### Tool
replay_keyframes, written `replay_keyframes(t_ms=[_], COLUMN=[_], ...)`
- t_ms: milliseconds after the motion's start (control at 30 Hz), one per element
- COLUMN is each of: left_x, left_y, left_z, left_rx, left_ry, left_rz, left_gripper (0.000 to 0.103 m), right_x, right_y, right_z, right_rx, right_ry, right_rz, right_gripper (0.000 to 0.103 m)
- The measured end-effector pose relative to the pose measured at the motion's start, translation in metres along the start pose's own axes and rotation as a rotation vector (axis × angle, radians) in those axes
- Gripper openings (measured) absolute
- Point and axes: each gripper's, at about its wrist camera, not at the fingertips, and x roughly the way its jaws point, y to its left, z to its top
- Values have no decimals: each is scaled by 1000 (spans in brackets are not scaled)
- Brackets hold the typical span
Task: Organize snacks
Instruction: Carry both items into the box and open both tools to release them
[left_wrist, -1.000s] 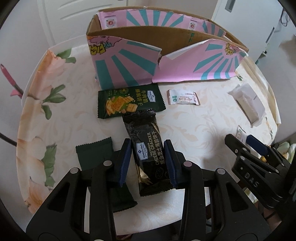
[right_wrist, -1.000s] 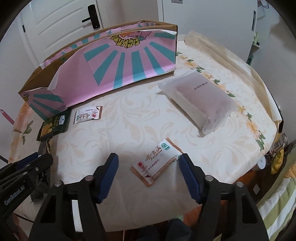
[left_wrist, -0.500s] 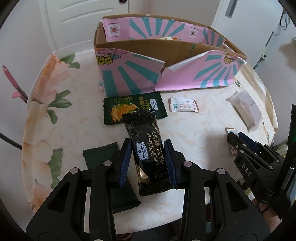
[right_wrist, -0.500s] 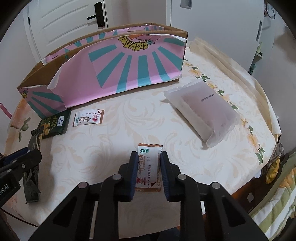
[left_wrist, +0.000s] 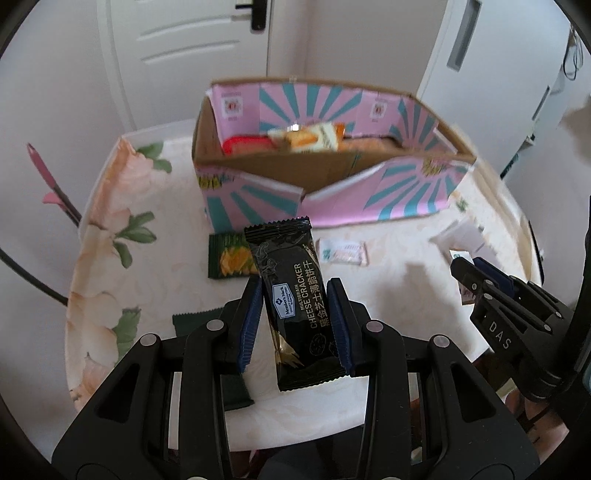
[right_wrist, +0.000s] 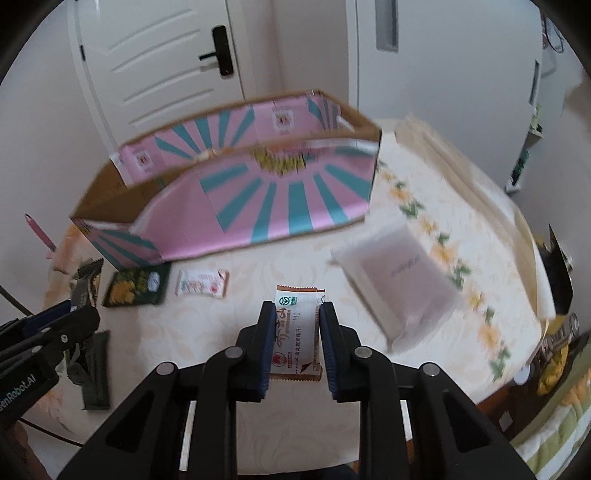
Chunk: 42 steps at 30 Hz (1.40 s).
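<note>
Both packets look light, crinkly and slippery (crackers inside would crush), so the mid-length grips suit: the left gripper (left_wrist: 295, 325) clamps the black cheese cracker packet (left_wrist: 293, 302) and the right gripper (right_wrist: 297, 345) pinches the orange-and-white sachet (right_wrist: 297, 332), both above the table (right_wrist: 221, 332) before the pink box (left_wrist: 332, 177).

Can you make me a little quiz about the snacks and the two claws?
1. True or false: the left claw grips a black cracker packet.
2. What does the right claw hold? A) a green packet B) a white and orange packet C) nothing
3. Fill in: the snacks already put away lie inside the pink and teal ____.

Key
1. True; its pads press the packet's sides.
2. B, the white and orange packet, clamped between the pads.
3. Box; a red packet and a yellow one show inside it.
</note>
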Motion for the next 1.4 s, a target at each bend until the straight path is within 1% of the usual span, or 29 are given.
replay_keyframes(t_ms=[267, 467, 567, 633, 700, 833, 967, 1067, 1233, 1333, 1400], left_x=[-34, -51, -49, -45, -41, -24, 6, 28, 61, 76, 83], left_y=[-23, -40, -41, -40, -37, -31, -17, -6, 9, 17, 20], left_z=[31, 68, 88, 102, 115, 140, 161, 175, 190, 193, 192], left_rx=[-60, -85, -104, -113, -122, -108, -108, -115, -107, -102, -97], left_ry=[-98, -179, -193, -189, -191, -171, -111, -63, 9, 51, 68], left_rz=[28, 53, 46, 40, 29, 11, -18, -28, -15, 0, -6], left_gripper=[32, 32, 32, 32, 32, 32, 32, 32, 32, 32, 33], right_x=[-29, -43, -46, -44, -40, -25, -10, 7, 36, 48, 56], right_y=[-9, -18, -23, -24, -26, -25, -21, -14, -1, 6, 10], right_z=[51, 89, 108, 122, 134, 158, 177, 194, 216, 223, 225], right_rx=[-46, -119, -159, -178, -183, -170, -150, -145, -133, -129, -127], right_ry=[-60, -99, -119, -128, -119, -97, -79, -44, 1, 16, 27], right_rz=[89, 160, 193, 214, 233, 255, 259, 260, 262, 260, 261], right_gripper=[22, 22, 22, 22, 22, 22, 22, 22, 22, 22, 22])
